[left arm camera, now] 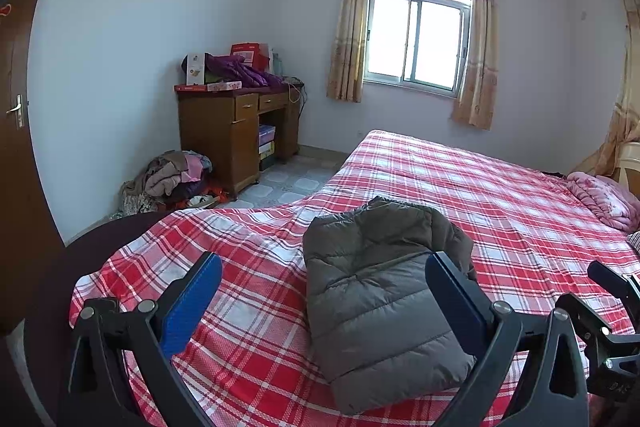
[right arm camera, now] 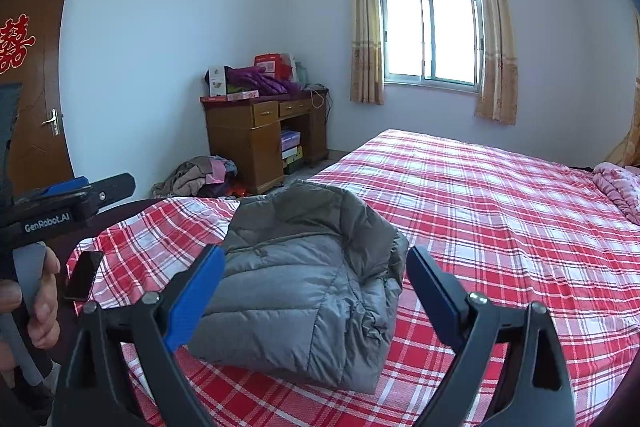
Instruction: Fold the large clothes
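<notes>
Both of my grippers hang above the near corner of the bed, whose broad plaid sheet gives a flat, roomy surface for the work. On that corner lies the grey puffer jacket, already a compact padded bundle with its darker lining turned up at the far end, so I judge the folding done or nearly so. Left gripper and right gripper have jaws spread wide, holding nothing, clear of the cloth; a dark phone lies by the bed's edge.
</notes>
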